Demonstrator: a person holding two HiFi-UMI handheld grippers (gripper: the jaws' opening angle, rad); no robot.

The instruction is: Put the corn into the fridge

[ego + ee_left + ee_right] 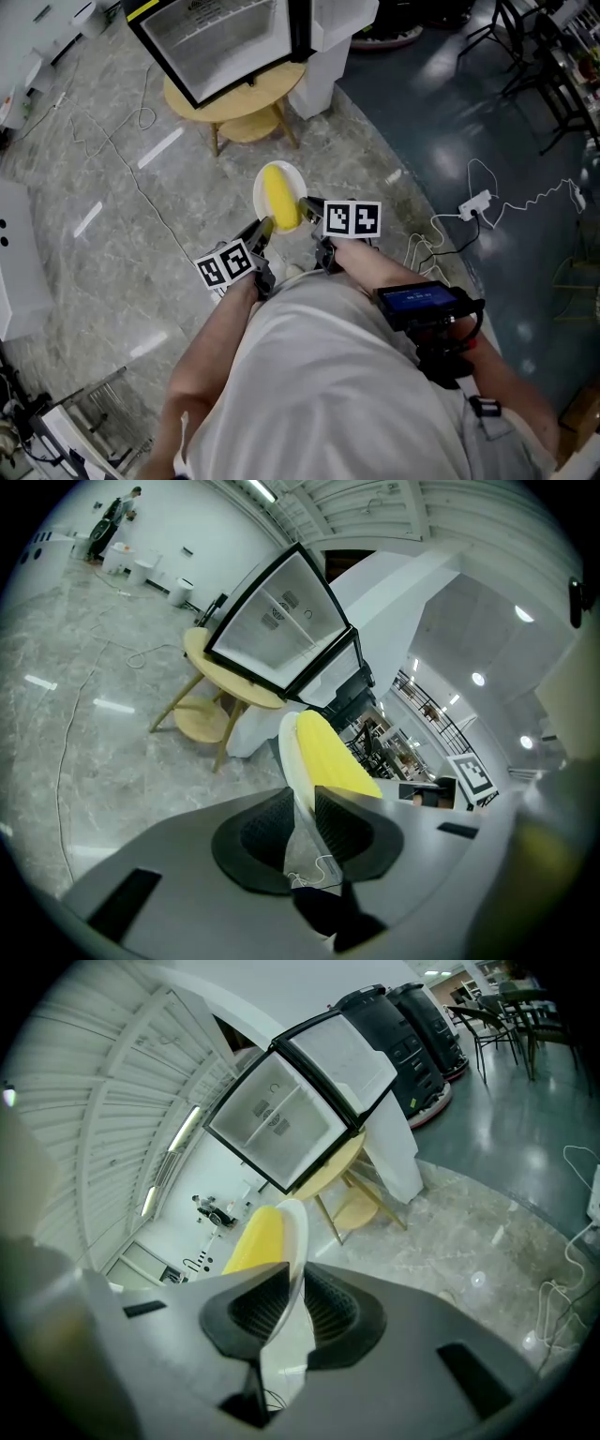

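With left tool (265, 228) and right tool (309, 208) each pinched shut on opposite rims of the white plate (259, 192), carry level and in step toward the fridge (225, 47) on the round table (253, 101), stopping the corn (280, 197), lying on that airborne plate, from rolling.

Left hand-held gripper (302, 803) clamps plate (288, 750) bearing corn (334, 757).

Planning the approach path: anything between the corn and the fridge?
Nothing visible: only bare floor between the corn on its plate and the fridge on the round table. Can't tell whether a glass door covers the fridge's front.
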